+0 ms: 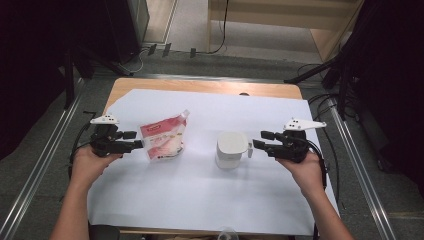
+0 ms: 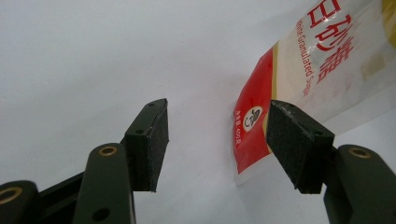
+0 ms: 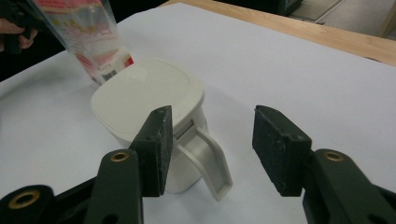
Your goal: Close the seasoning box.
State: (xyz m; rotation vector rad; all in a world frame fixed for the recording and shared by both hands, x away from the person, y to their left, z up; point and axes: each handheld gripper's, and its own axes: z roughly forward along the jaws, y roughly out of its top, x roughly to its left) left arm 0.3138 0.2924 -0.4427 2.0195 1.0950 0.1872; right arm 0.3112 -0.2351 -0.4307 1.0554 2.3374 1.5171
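Early stage, by the look of it. Near right: right gripper (image 1: 257,139) open, jaws either side of the white lidded container's (image 1: 231,148) handle (image 3: 205,158), not pressing. Near left: left gripper (image 1: 136,140) open beside the sugar pouch (image 1: 163,139), nothing gripped. Farther back: bare white sheet (image 1: 220,107). Lid on, pouch apparently sealed; opening and pouring probably remain.

free: sheet (image 1: 200,190) between pouch (image 1: 162,140), container (image 1: 231,149) | obstacles: both

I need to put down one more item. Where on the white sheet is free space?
Free: the white sheet in front of the sugar bag and lidded cup, and behind them toward the far edge. The gap between the two is bare but narrower.
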